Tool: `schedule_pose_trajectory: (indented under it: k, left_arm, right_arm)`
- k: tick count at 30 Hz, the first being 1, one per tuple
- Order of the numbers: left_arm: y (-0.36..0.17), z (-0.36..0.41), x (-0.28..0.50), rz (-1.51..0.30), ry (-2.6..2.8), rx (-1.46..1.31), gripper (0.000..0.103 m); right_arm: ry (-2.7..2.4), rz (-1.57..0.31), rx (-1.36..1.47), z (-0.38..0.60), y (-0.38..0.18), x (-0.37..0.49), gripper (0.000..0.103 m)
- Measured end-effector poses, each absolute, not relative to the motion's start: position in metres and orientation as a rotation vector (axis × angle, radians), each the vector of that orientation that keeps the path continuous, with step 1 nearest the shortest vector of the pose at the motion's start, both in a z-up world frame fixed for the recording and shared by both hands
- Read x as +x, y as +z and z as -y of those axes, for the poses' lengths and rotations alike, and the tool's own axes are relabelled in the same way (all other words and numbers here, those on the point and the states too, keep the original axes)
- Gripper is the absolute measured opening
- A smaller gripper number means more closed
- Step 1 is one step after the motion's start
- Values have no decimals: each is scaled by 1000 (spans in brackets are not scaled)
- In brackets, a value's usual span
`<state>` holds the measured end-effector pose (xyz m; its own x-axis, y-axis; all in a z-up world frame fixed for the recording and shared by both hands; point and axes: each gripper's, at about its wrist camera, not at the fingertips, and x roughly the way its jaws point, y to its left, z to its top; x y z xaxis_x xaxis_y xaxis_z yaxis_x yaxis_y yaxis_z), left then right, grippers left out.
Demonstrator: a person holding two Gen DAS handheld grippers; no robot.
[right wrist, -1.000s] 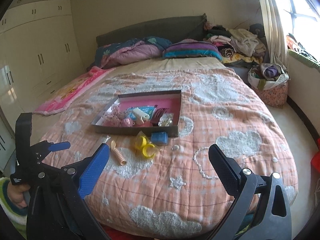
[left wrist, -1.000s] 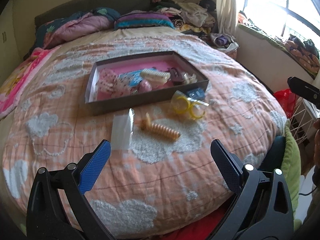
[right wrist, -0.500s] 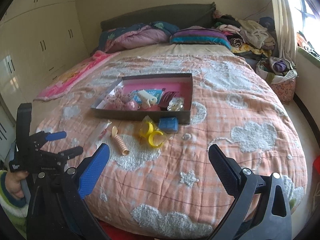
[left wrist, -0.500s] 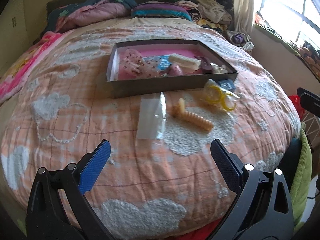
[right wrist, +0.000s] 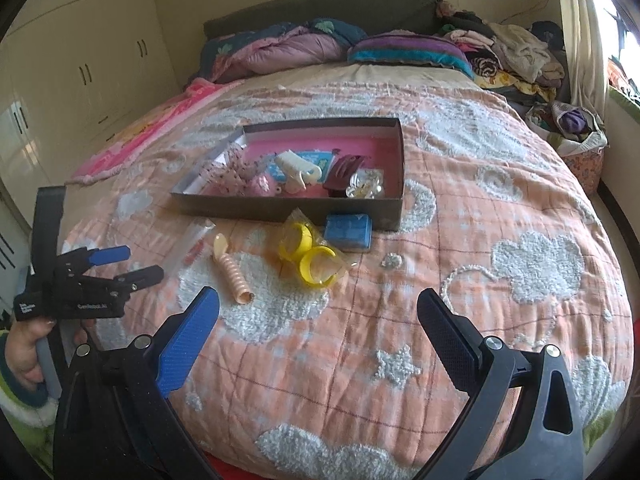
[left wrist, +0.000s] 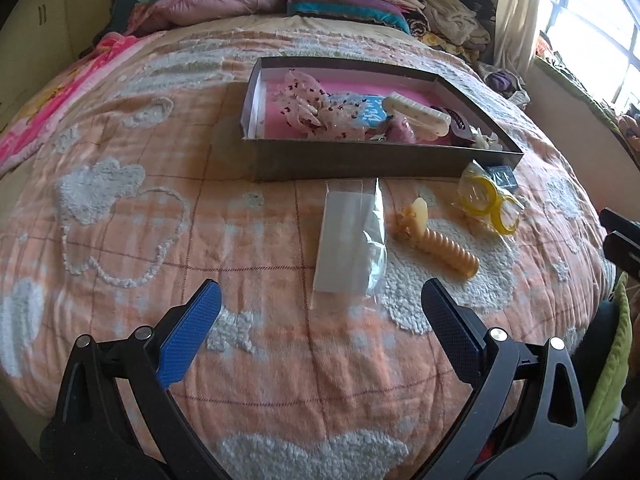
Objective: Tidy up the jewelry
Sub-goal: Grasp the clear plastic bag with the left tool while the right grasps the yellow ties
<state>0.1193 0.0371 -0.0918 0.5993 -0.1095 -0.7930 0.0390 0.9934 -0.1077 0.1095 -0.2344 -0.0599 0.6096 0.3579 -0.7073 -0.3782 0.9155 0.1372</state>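
A: Where's the jewelry?

B: Most of it sits in the box [left wrist: 372,160], a shallow dark one with a pink floor, lying on the bed [left wrist: 120,208]. Inside are a cream clip [left wrist: 416,114], a maroon clip [right wrist: 346,170], a speckled pink pouch [left wrist: 308,100] and some clear pieces [right wrist: 366,184] at the right end.

A: And outside it?

B: Four things on the quilt, all just in front of the box. A clear bag [left wrist: 350,240] lies flat, with a peach spiral clip [left wrist: 440,240] beside it to the right. Further right are yellow bangles [right wrist: 310,254] in a clear wrapper, and a blue pad [right wrist: 347,232] touching the box's front wall.

A: The left hand-held gripper [left wrist: 320,328]?

B: Fingers spread wide, nothing between them, hovering over the quilt with the clear bag straight ahead of the gap. In the right wrist view it shows at the left edge, gripped by a hand [right wrist: 28,352] in a green-and-white sleeve.

A: The right hand-held gripper [right wrist: 318,328]?

B: Also spread wide and empty, above the quilt, well short of the bangles and the spiral clip. Neither touches anything.
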Motion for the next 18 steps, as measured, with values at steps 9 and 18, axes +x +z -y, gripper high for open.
schedule_pose_trajectory:
  k: [9,18]
  left_arm:
    - [-110,-33,144,-950,-140,-106,92]
    - [-118,-26,154,-941,-128,-40,49]
  right_arm:
    - [425,-865,-64,220,-86,140,99]
    - [431,-942,9,210,-121,186,96]
